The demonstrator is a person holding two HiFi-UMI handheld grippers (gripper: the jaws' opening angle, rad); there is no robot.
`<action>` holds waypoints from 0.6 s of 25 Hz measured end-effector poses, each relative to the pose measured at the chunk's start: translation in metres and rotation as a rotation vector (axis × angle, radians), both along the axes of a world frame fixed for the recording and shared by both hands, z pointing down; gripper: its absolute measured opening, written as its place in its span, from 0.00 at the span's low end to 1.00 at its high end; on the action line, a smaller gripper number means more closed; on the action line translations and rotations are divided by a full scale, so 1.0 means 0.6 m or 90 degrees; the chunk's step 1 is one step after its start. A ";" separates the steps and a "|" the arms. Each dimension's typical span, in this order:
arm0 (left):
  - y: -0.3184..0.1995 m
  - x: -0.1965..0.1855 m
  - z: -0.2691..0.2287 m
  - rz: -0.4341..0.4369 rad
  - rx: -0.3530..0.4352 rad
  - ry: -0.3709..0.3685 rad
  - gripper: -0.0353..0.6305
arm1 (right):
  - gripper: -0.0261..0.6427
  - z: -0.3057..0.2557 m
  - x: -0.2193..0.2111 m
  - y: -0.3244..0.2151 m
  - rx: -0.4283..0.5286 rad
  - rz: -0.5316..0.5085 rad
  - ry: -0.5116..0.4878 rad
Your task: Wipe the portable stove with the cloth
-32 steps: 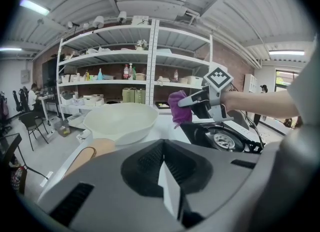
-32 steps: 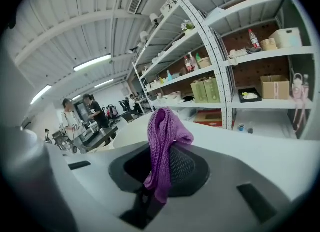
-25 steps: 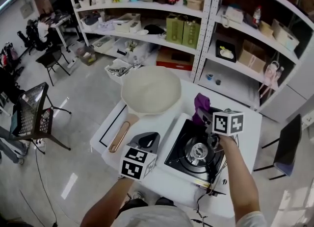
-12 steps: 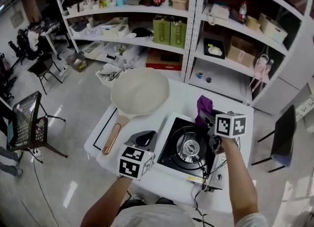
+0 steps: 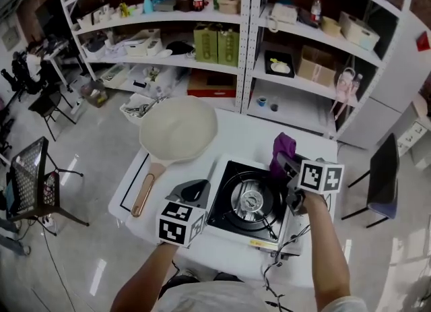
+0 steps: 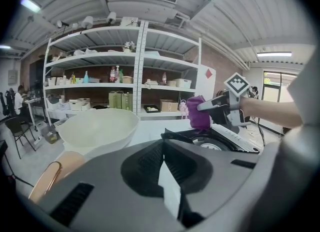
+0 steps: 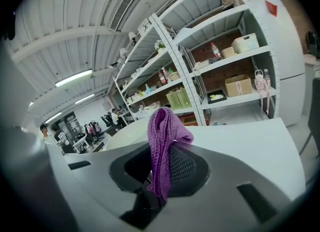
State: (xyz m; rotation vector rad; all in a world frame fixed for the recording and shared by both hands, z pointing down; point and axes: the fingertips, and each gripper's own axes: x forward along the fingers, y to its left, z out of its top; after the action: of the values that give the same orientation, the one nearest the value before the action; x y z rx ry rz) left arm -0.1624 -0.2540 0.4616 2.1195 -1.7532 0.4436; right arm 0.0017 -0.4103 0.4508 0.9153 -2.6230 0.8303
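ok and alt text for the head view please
Seen from above, the right gripper holds a purple cloth at the far right corner of a black-topped portable stove on a white table. The left gripper, holding nothing, is at the stove's left side, near a large white pan. Behind stand storage shelves.

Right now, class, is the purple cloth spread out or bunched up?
Bunched up: the cloth hangs as a narrow crumpled strip pinched between the jaws of the right gripper, not laid flat.

White table (image 5: pixel 237 126), two things on it.
I see a pan (image 5: pixel 177 129) ahead of my left gripper (image 5: pixel 193 189) and a stove (image 5: pixel 232 217) just to its right.
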 end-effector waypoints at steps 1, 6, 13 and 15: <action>-0.001 0.003 0.000 0.002 0.000 0.000 0.06 | 0.13 0.000 0.009 -0.001 -0.003 0.008 -0.005; -0.009 0.017 0.000 0.011 0.000 0.003 0.06 | 0.13 -0.001 0.052 -0.007 -0.004 0.040 -0.018; -0.017 0.030 -0.001 0.016 0.001 0.001 0.06 | 0.13 0.002 0.108 -0.009 -0.003 0.067 -0.021; -0.020 0.033 -0.001 0.018 0.001 0.001 0.06 | 0.13 0.002 0.124 -0.009 -0.003 0.076 -0.021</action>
State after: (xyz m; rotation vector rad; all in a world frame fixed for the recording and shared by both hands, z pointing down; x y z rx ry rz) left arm -0.1424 -0.2657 0.4611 2.1474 -1.7257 0.4487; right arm 0.0760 -0.4157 0.4521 1.0739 -2.6145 0.8863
